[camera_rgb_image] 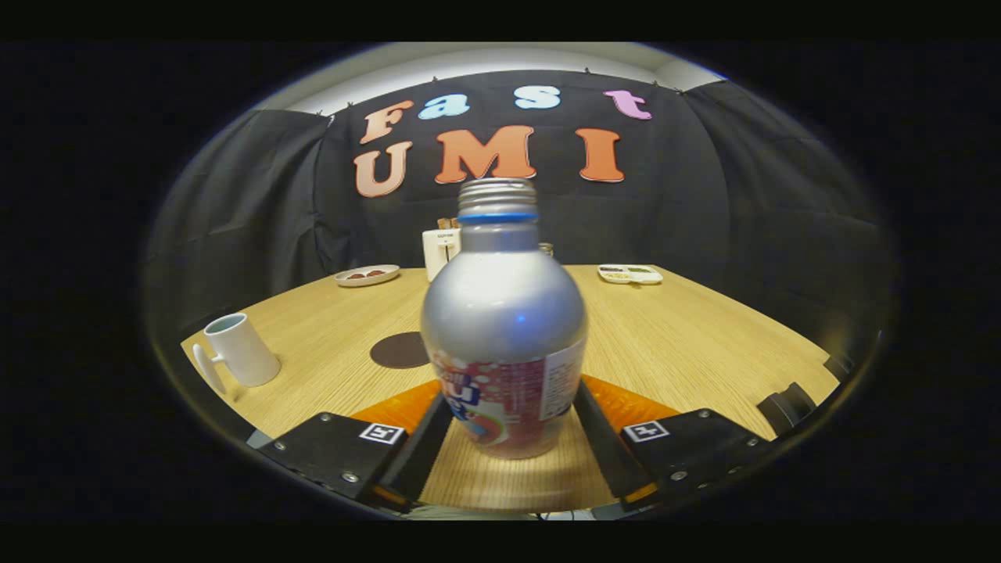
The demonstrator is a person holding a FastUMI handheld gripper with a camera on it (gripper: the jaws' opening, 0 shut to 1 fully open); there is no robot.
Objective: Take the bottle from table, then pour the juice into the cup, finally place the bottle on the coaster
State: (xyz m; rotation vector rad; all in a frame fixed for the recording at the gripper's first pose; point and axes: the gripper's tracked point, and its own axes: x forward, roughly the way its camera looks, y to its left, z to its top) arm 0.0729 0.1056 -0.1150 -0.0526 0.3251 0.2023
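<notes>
My gripper (pixel 512 422) has its two black fingers (pixel 428 438) clenched on the lower body of the silver aluminium bottle with a blue neck ring (pixel 504 320), which stands upright between them. Beyond my left finger lies a dark round coaster (pixel 399 349) on the light wooden table (pixel 688 336); farther left stands a white ceramic cup (pixel 238 349).

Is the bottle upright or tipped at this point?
Upright: the bottle stands on the table between the gripper fingers, cap on top. Whether the fingers press it, cannot tell.
</notes>
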